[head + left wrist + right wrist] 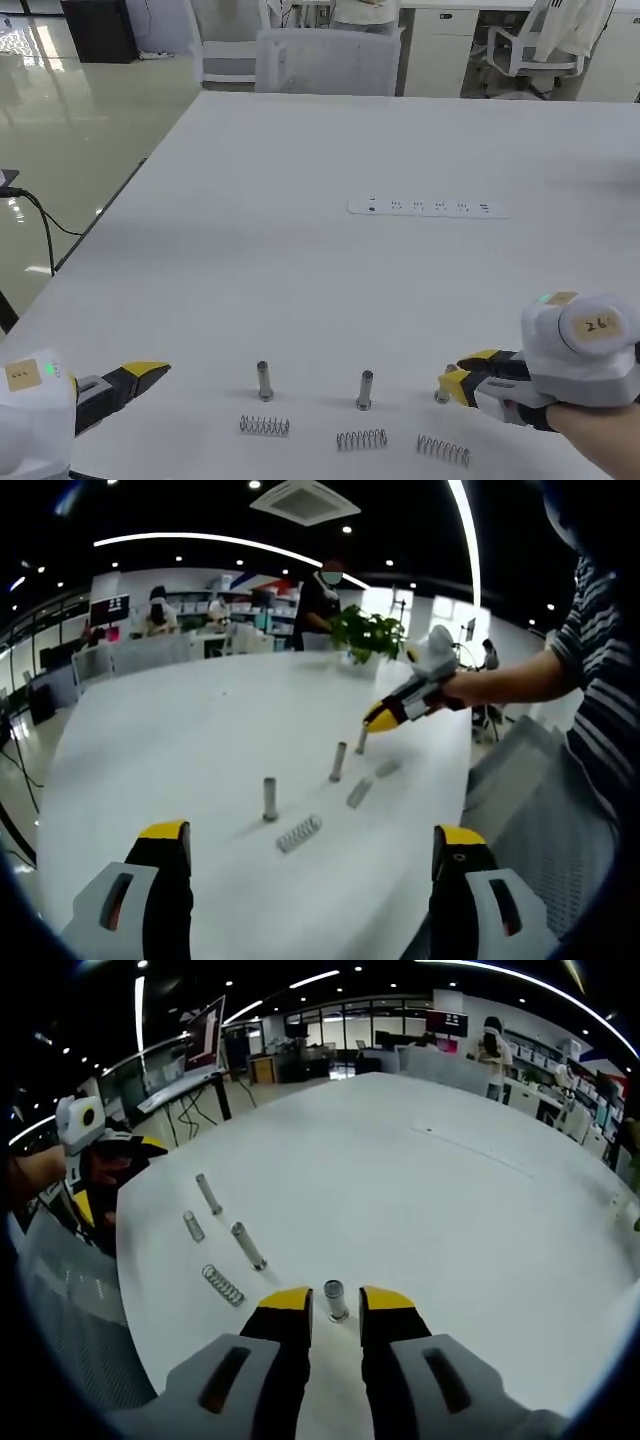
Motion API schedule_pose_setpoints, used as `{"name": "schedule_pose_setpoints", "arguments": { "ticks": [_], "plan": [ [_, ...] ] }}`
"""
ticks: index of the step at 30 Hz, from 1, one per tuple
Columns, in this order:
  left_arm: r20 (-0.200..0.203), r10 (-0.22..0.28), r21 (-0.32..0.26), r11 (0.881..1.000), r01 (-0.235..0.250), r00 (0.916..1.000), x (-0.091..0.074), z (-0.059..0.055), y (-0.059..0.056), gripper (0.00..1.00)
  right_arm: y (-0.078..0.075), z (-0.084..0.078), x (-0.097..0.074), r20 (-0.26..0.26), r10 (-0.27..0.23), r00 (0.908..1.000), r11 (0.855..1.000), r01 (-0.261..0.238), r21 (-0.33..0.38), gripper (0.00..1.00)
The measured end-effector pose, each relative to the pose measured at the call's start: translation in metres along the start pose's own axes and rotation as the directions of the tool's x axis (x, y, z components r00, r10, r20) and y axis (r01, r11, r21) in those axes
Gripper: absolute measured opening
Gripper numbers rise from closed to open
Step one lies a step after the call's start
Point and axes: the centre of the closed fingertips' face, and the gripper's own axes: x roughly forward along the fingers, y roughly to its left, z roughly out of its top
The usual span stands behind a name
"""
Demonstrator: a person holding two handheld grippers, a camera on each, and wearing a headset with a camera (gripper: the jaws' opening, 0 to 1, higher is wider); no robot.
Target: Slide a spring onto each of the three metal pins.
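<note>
1. Left gripper [312, 832]: well to the left of the middle pin [365, 389], fingers spread wide, holding nothing.
2. Right gripper [336, 1304]: right of the middle pin, fingers narrowly parted either side of the right pin [335, 1290], not clearly touching it.
3. Left pin [263, 380]: left of the middle pin; all three stand upright on the white worktop [400, 280].
4. Springs [361, 439]: three lying flat in a row, just nearer the person than the middle pin.

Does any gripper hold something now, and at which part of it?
Nothing is held. The left gripper is wide open. The right gripper has its jaws on either side of a pin, with a gap showing on each side.
</note>
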Motion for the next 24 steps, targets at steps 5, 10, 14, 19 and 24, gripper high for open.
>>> {"name": "schedule_pose_setpoints", "arguments": {
  "ticks": [5, 10, 14, 19, 24],
  "plan": [
    [-0.014, 0.002, 0.007, 1.000, -0.002, 0.9999, 0.000, -0.003, 0.000, 0.98, 0.000, 0.002, -0.004, 0.016, 0.005, 0.9999, 1.000, -0.005, 0.006, 0.18],
    [-0.012, 0.008, 0.003, 1.000, -0.008, 0.9999, -0.001, -0.003, 0.001, 0.98, 0.001, 0.006, -0.008, 0.036, 0.009, 0.9993, 1.000, -0.009, 0.009, 0.21],
    [-0.015, 0.010, 0.001, 1.000, -0.010, 0.9998, -0.001, -0.004, 0.001, 0.98, 0.001, 0.007, -0.012, 0.045, 0.014, 0.9989, 1.000, -0.014, -0.002, 0.22],
    [-0.017, 0.012, -0.004, 1.000, -0.012, 0.9998, -0.001, -0.006, 0.001, 0.98, -0.002, 0.006, -0.020, 0.044, 0.013, 0.9989, 1.000, -0.012, -0.018, 0.23],
    [-0.008, 0.011, -0.010, 1.000, -0.012, 0.9999, 0.000, -0.004, 0.001, 0.98, 0.000, 0.003, -0.027, 0.026, 0.014, 0.9996, 0.996, -0.012, -0.092, 0.23]
  ]
}}
